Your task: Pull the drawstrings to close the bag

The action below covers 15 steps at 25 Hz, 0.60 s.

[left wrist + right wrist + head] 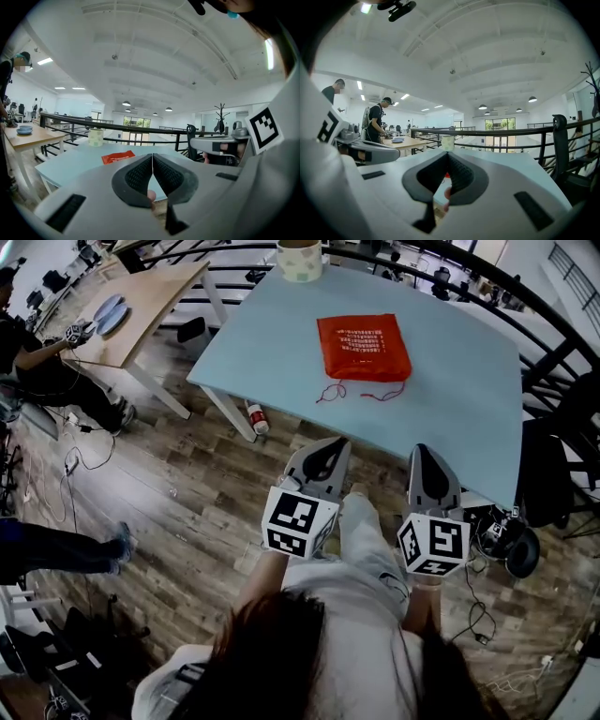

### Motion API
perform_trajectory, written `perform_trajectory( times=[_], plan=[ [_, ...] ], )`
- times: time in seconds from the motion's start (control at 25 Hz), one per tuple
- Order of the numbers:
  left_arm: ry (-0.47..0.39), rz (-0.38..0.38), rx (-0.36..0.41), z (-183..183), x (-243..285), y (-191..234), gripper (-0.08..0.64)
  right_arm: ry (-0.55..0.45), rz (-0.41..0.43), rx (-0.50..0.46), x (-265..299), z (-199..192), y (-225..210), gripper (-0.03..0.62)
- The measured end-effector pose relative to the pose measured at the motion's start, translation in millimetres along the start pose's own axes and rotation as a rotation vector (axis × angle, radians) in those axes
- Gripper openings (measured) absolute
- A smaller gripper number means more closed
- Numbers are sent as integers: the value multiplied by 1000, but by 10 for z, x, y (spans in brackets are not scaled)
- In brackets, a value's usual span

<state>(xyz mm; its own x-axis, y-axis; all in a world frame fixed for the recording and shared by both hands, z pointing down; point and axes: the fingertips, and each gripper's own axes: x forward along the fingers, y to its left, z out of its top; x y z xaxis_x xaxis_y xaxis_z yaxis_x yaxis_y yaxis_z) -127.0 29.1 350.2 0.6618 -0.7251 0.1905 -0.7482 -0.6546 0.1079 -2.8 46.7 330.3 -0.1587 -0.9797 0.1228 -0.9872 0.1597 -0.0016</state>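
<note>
An orange-red bag [363, 346] lies flat on the light blue table [281, 352], with its thin red drawstrings [361, 390] trailing loose toward the near edge. My left gripper [330, 442] and right gripper [422, 448] are side by side over the wooden floor, short of the table's near edge and apart from the bag. Both point toward the table. In the left gripper view the left gripper [152, 155] has its pads meeting and nothing between them, and the bag [118, 157] shows beyond it. The right gripper [447, 154] also looks shut and empty.
A pale roll [300, 259] stands at the blue table's far edge. A bottle [257, 418] lies on the floor by a table leg. A wooden table [150, 306] with blue plates [108, 313] and a person are at left. A black railing [553, 324] and a chair [544, 474] are at right.
</note>
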Motion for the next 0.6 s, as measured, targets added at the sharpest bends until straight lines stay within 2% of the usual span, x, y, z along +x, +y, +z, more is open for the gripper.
perform_trajectory(
  times=[0.2,0.6],
  plan=[
    [-3,33,-1,57,246,181,17,1,-13,26,287,13,-226,25],
    [-1,77,-11,157,893,543,18,55,-6,-7,995,-26,-579,25]
  ],
)
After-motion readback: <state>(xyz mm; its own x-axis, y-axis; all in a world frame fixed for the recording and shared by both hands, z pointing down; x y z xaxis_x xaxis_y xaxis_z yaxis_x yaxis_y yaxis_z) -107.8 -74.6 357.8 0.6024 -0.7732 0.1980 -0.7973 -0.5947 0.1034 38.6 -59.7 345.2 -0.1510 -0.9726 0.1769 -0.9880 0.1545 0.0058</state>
